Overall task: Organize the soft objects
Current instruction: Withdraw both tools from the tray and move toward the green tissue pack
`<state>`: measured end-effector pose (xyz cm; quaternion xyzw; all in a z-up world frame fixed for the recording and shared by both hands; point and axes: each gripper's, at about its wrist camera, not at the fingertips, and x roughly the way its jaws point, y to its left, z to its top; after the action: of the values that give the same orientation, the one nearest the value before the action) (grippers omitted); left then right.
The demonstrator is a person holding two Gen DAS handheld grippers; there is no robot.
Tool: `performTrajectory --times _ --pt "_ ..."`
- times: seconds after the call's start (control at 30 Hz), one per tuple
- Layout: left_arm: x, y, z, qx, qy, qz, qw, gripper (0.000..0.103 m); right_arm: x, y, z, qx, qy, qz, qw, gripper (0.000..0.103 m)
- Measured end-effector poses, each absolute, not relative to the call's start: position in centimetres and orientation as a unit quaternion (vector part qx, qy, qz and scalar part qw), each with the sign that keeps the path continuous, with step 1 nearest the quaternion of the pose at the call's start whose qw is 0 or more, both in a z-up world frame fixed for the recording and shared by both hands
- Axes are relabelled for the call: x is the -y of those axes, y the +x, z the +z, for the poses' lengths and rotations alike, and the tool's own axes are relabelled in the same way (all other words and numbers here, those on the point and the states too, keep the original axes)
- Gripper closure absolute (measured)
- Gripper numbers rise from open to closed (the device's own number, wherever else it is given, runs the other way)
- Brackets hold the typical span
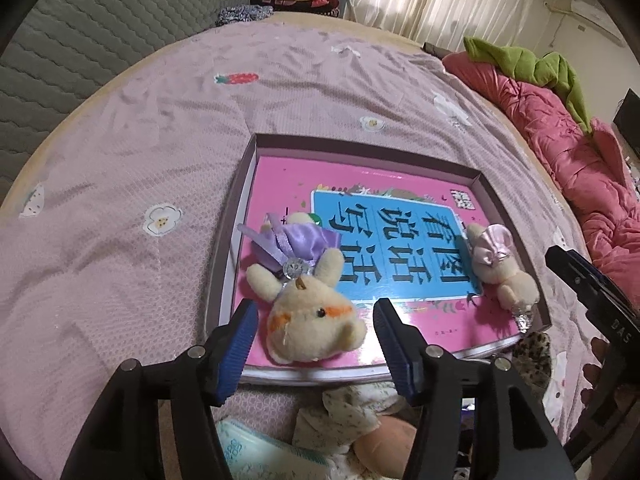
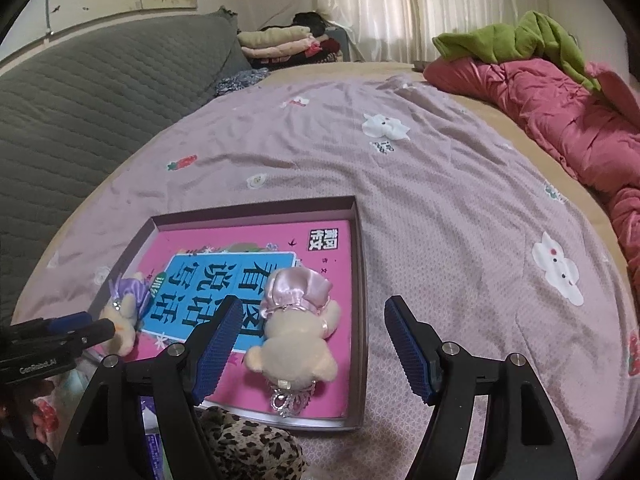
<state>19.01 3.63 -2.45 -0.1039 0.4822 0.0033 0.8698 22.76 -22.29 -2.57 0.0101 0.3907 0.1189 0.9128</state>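
A shallow box (image 1: 236,208) (image 2: 358,264) lies on the bed with a pink and blue book (image 1: 400,240) (image 2: 224,280) inside. A plush bear in a purple dress (image 1: 308,300) (image 2: 126,312) lies on the book's left side. A plush bear in a pink dress (image 1: 500,264) (image 2: 296,332) lies on its right side. My left gripper (image 1: 316,348) is open, its jaws either side of the purple bear's head without touching. My right gripper (image 2: 316,344) is open, the pink bear between its jaws nearer the left one.
The bed has a lilac patterned sheet (image 1: 140,140) (image 2: 460,200). A pink quilt (image 2: 560,120) and a green blanket (image 2: 520,36) lie at the right. A grey quilted headboard (image 2: 80,100) stands at the left. Soft items, one leopard-print (image 2: 248,448), lie at the near edge.
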Motion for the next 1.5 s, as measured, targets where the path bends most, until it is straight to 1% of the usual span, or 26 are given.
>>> performTrajectory --times 0.5,0.8,1.27,1.5 --pt "-3.3 15.3 1.5 -0.436 -0.097 0.008 0.895 0.043 22.0 19.6 1.5 -0.34 -0.007 0.117 0.933 0.028" --pt "-3.7 13.6 2.9 -0.423 -0.108 0.006 0.9 0.04 21.4 16.5 3.4 -0.314 -0.009 0.129 0.94 0.028" --pt "-4.4 10.8 4.2 -0.41 -0.123 -0.008 0.904 0.039 21.8 11.9 4.2 -0.322 -0.029 0.114 0.939 0.028" --pt "-5.0 9.8 3.9 -0.42 -0.126 -0.001 0.899 0.039 21.8 9.9 4.6 -0.323 -0.037 0.107 0.94 0.028"
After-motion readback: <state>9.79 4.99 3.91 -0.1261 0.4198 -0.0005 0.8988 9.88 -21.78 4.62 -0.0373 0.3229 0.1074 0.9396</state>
